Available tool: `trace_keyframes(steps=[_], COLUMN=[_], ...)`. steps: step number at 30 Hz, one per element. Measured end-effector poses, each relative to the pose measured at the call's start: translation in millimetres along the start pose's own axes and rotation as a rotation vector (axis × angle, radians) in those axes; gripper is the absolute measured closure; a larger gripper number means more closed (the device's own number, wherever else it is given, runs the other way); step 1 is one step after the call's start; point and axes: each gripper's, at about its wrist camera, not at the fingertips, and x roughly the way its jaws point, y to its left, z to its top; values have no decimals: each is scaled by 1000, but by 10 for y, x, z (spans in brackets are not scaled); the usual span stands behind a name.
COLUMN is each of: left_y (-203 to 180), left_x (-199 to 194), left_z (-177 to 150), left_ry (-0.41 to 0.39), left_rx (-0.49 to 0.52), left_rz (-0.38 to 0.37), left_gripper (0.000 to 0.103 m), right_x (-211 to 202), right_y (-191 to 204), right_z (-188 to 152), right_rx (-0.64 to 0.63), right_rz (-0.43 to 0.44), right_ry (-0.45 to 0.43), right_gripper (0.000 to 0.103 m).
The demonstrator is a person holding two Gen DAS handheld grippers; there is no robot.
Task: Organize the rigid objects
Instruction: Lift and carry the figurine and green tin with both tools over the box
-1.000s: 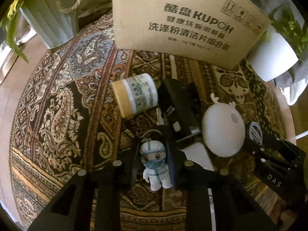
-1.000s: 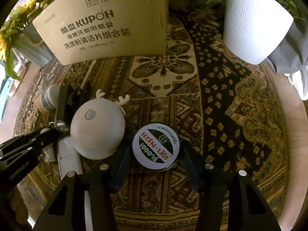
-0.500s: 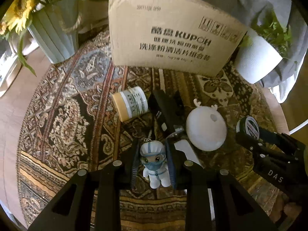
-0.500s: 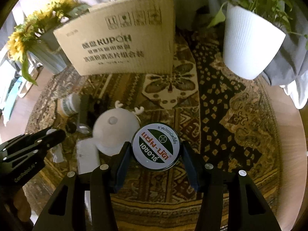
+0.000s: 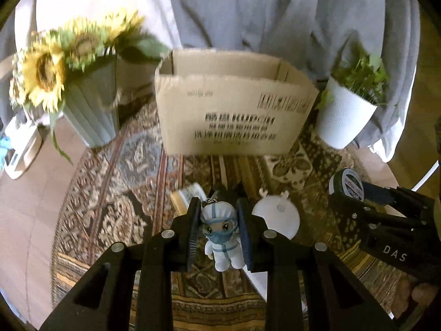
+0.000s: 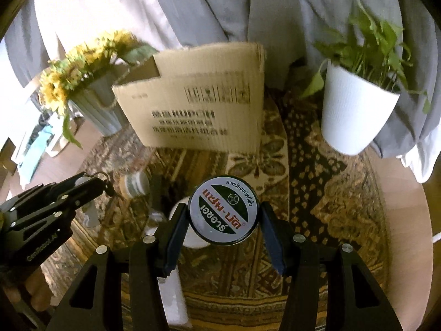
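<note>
— What have I got in each hand?

— My left gripper (image 5: 219, 234) is clamped on the figurine (image 5: 222, 237), a small doll in a white suit and blue mask. Both pads press its sides, its keyring loop sticks up between the fingertips, and it hangs clear above the rug (image 5: 115, 215).

— And the other side?

— My right gripper (image 6: 223, 220) is clamped on the tin (image 6: 223, 211), a round one with a green, white and red lid facing the camera. It is also held off the rug. From the left camera I see that gripper and the tin's edge (image 5: 346, 184) off to the right.

— Where is the box?

— The box (image 5: 234, 115) stands open-topped at the far side of the rug, straight ahead of both grippers, with dark print on its near wall. I cannot see inside it. A vase (image 5: 91, 115) of sunflowers (image 5: 44, 74) stands just left of it and a white pot (image 5: 341, 118) with a green plant just right. Grey cloth hangs behind.

— What lies on the rug?

— A white dome (image 5: 277, 216) with small antlers sits just right of the figurine, below it. A jar (image 6: 135, 184) lies on its side to the left, partly hidden behind my left fingers. Something dark lies between them, too blurred to name.
</note>
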Motion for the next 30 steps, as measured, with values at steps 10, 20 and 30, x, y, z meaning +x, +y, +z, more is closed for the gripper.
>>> trace_keyframes(steps=[10, 20, 30], left_y=[-42, -44, -43], left_x=[-257, -373, -422], left_z=[305, 670, 1080], left_ry=[-118, -184, -249], left_rx=[37, 36, 60], left_rz=[-25, -84, -88], left_gripper=[76, 76, 76], right_x=[-278, -438, -459], right_y=[56, 105, 146], right_z=[275, 618, 982], right_rx=[-9, -11, -6], right_rz=[26, 47, 56], right_ry=[-118, -224, -289], right_gripper=[50, 50, 50])
